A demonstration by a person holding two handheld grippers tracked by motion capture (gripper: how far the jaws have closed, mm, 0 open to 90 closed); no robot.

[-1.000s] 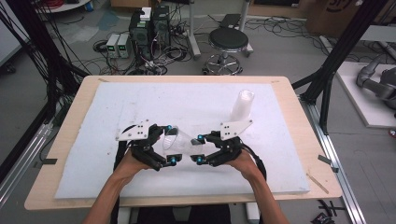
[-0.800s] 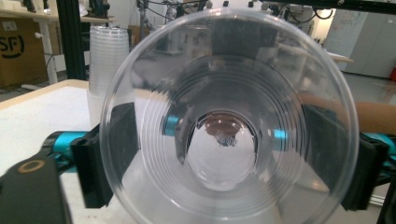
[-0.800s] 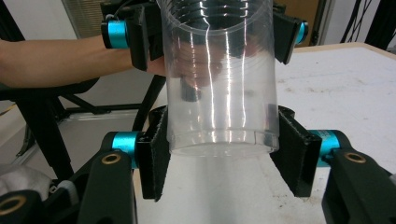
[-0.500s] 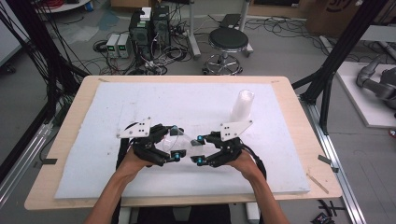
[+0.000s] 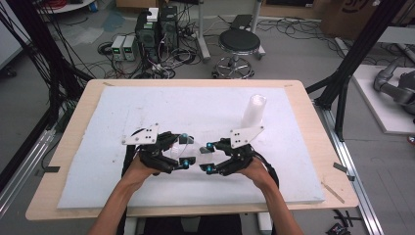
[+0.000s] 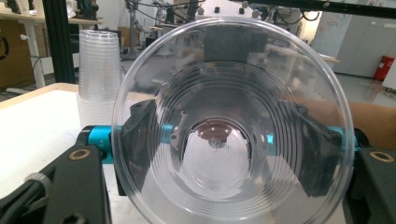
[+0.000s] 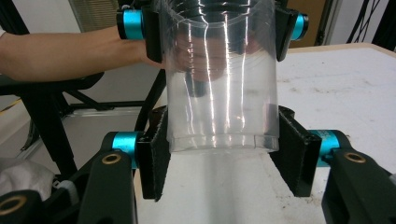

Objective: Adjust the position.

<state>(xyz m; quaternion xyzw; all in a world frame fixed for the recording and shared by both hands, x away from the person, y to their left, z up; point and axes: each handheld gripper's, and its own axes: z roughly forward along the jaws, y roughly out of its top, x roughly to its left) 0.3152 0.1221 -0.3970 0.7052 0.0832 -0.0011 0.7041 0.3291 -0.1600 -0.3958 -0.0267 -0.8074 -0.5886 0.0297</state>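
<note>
A clear plastic cup (image 5: 193,152) is held level between the two grippers above the white worktop (image 5: 98,127), near its front edge, with its long axis running from one hand to the other. In the left gripper view the cup's open mouth (image 6: 229,126) faces the camera and its base lies farthest away, where the other gripper's black fingers (image 6: 140,140) show through the wall; the mouth end therefore lies toward the left gripper (image 5: 182,151) and the base toward the right gripper (image 5: 209,156). The right gripper's fingers (image 7: 156,154) are clamped on the cup's wall (image 7: 219,93) from both sides near one end. The left gripper's jaws have just been closing with the cup between them, and in the right gripper view its fingers (image 7: 152,32) press the far end of the wall, so both grippers now grip it. Neither hand is nearer: each holds one end. Any pulling apart or twisting would act along this shared axis. A stack of cups (image 5: 254,111) stands upright on the worktop beyond the right gripper, well apart from the held cup.
</note>
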